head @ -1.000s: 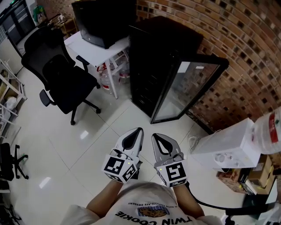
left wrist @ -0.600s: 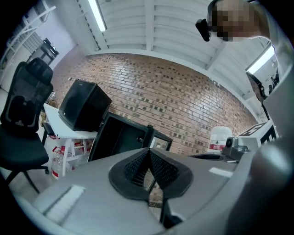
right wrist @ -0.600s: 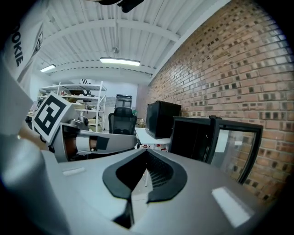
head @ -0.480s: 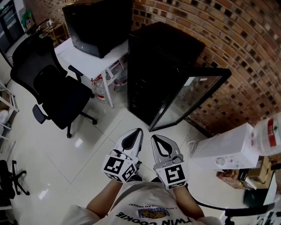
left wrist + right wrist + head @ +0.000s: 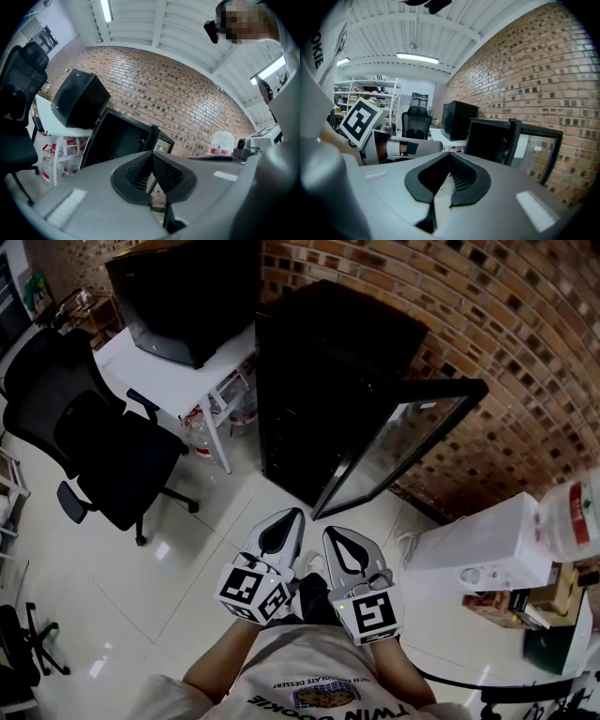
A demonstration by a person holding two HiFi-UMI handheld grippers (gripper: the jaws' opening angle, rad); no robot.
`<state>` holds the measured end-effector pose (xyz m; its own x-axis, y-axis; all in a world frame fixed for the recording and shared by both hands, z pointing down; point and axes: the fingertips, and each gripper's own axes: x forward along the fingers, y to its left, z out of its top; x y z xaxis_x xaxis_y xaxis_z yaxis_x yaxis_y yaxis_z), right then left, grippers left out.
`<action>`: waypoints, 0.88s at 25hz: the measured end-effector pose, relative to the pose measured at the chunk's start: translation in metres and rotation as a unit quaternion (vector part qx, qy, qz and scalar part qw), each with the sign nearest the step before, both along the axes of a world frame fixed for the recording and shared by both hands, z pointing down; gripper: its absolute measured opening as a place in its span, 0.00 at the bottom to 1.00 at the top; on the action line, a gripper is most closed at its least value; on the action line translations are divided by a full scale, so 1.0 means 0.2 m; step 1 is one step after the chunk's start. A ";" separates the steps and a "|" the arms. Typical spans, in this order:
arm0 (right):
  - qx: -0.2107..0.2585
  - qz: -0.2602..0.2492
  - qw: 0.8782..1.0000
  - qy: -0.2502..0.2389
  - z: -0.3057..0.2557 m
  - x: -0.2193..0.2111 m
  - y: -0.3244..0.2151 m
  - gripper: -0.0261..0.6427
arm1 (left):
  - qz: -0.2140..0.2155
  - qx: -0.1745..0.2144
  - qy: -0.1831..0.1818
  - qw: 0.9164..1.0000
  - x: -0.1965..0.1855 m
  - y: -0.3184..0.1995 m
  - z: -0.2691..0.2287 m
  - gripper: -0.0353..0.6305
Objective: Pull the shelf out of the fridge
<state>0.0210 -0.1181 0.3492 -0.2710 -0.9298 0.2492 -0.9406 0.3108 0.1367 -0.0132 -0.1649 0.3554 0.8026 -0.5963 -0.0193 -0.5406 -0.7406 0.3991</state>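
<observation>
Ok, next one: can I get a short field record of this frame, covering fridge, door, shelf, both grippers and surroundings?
fridge: black fridge, against the brick wall
door: glass door, open
shelf: interior too dark to make out; nothing seen sticking out
left gripper: shut, empty, apart from the fridge
right gripper: shut, empty, beside the left
nearby: chair, white desk, water dispenser
</observation>
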 end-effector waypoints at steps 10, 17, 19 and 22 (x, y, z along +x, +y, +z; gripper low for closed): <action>0.010 0.019 1.000 -0.015 0.03 0.15 -0.31 0.04 | 0.020 0.000 -0.001 1.000 0.15 -0.27 0.08 0.06; 0.013 0.018 0.999 -0.024 0.03 0.24 -0.53 0.05 | 0.042 -0.037 0.030 0.998 0.28 -0.55 0.24 0.06; 0.008 0.020 0.999 -0.026 0.05 0.27 -0.58 0.05 | 0.050 -0.049 0.042 0.997 0.33 -0.63 0.28 0.06; 0.001 0.020 0.999 -0.029 0.06 0.32 -0.66 0.05 | 0.056 -0.075 0.082 0.992 0.38 -0.75 0.36 0.06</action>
